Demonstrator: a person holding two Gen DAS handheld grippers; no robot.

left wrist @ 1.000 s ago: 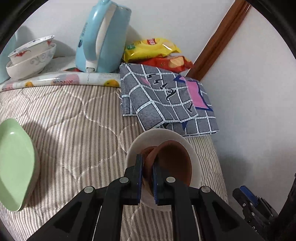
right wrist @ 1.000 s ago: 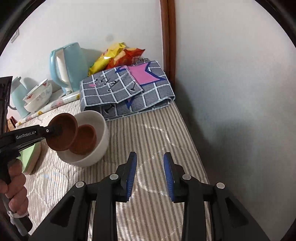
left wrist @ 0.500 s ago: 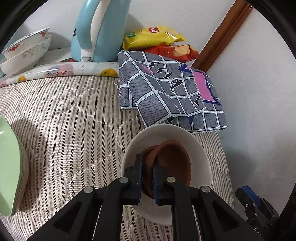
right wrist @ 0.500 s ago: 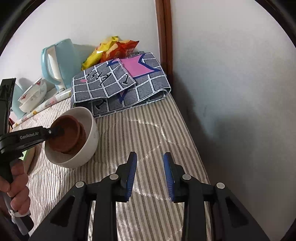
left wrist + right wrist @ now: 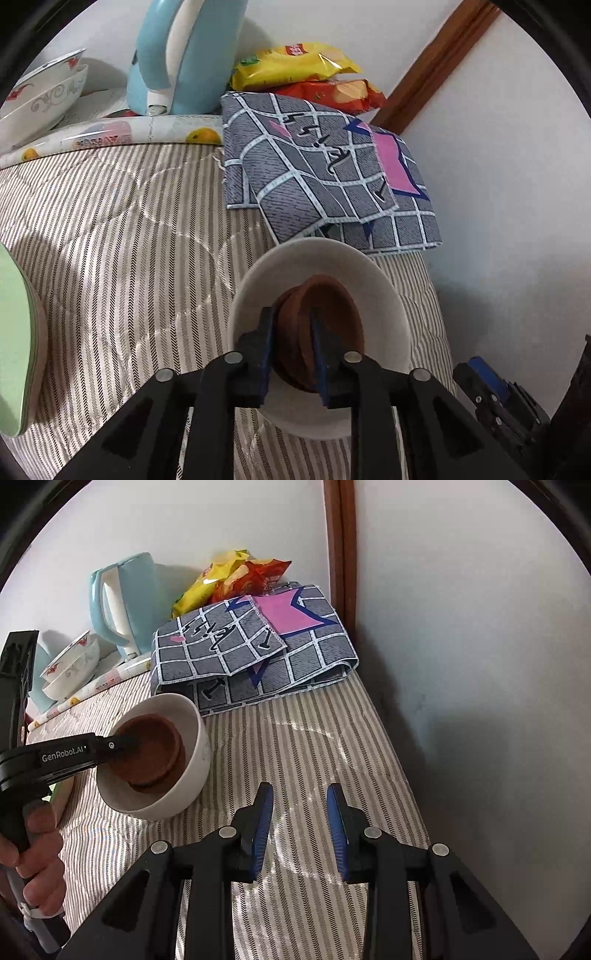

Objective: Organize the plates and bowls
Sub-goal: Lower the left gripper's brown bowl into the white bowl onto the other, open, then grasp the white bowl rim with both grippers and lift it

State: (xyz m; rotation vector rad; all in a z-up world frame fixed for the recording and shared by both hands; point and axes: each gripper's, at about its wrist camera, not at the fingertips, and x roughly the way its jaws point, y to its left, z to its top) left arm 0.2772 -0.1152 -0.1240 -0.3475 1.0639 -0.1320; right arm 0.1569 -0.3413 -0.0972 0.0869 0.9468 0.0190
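A white bowl [image 5: 384, 295] [image 5: 192, 771] stands on the striped cloth. Two small brown bowls [image 5: 332, 314] [image 5: 155, 749] lie nested inside it. My left gripper [image 5: 290, 328] reaches into the white bowl, its jaws parted a little around the rim of the upper brown bowl. My right gripper [image 5: 300, 812] is open and empty over the cloth, to the right of the white bowl. Green plates [image 5: 14, 369] lie at the left edge. Two patterned white bowls [image 5: 44, 99] [image 5: 70, 668] are stacked at the back left.
A light blue kettle [image 5: 184, 55] [image 5: 122, 602] stands at the back. Snack bags [image 5: 306, 70] [image 5: 236, 579] lie behind a folded grey checked cloth [image 5: 325, 166] [image 5: 251, 653]. A white wall [image 5: 461, 664] borders the right side, close to the bowl.
My left gripper lowered the brown bowl into the white bowl onto the other brown one, and its jaws have parted a little. The right gripper stayed open.
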